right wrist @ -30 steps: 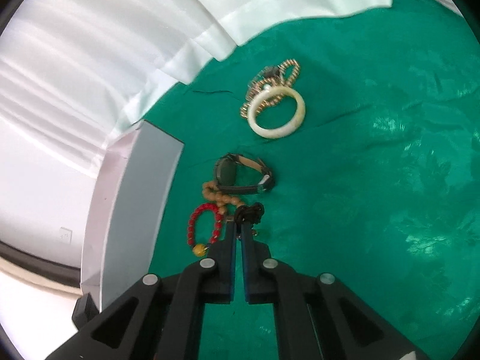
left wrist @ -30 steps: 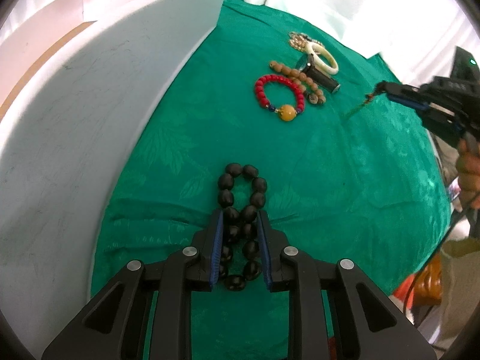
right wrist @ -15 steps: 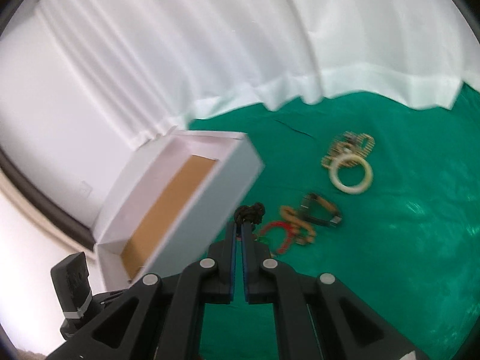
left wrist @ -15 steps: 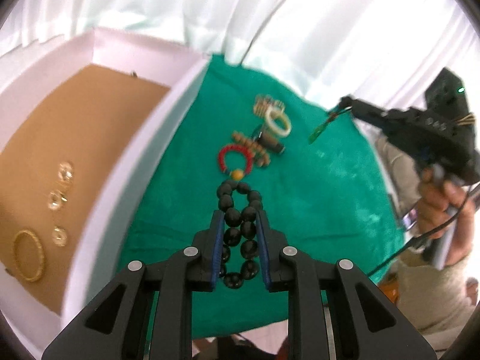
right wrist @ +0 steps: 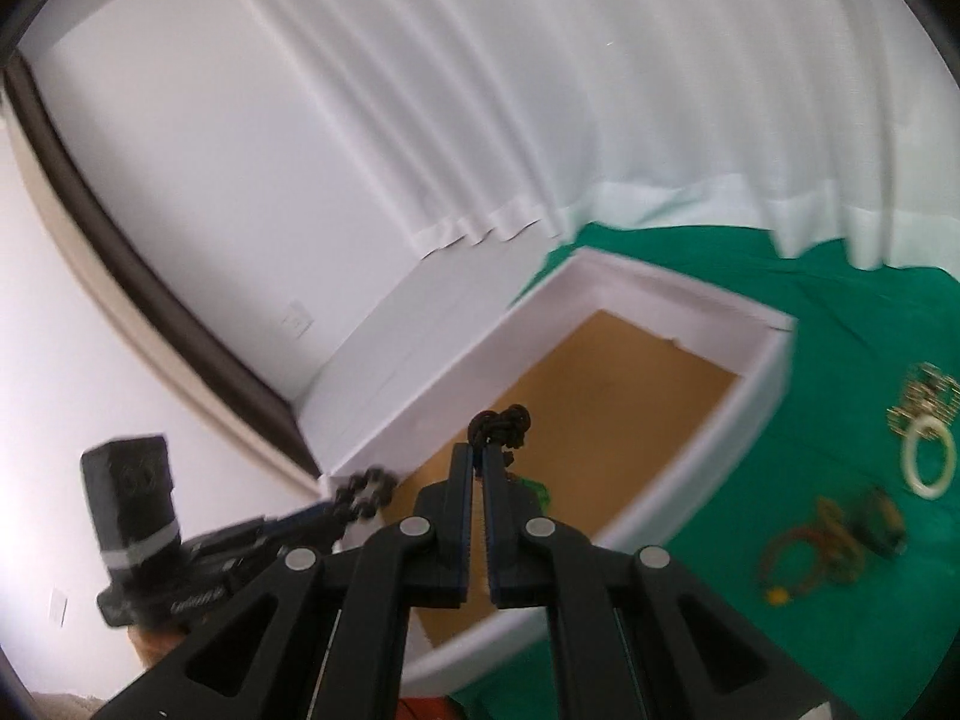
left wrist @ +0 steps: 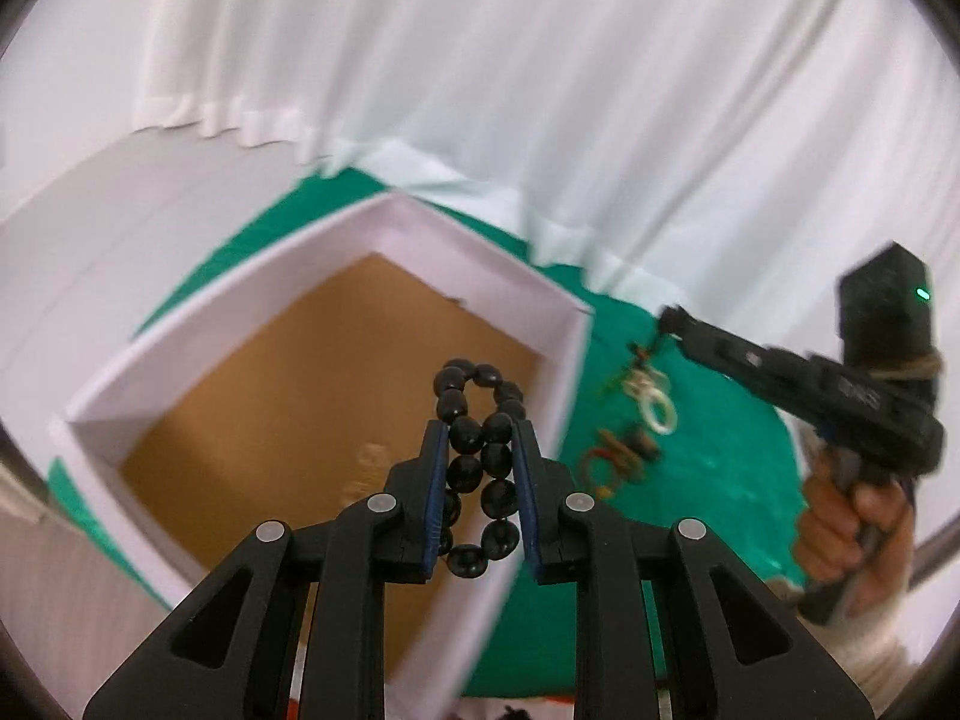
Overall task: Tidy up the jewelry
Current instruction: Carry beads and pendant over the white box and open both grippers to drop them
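Above white box (left wrist: 180, 378): both grippers w/ fingers clamping jewelry, raised.

Table draped in green cloth (right wrist: 690, 630). Directly ahead of the right claw (right wrist: 483, 463) sits an open white box (right wrist: 757, 384) with a brown floor. On the cloth to the claw's right: white bangle (right wrist: 930, 458), gold chains (right wrist: 924, 397), and blurred bracelets (right wrist: 804, 558).

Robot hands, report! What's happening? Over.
Left gripper shut on black bead bracelet, above white box. Right gripper shut on dark knotted cord. Nothing blocking.
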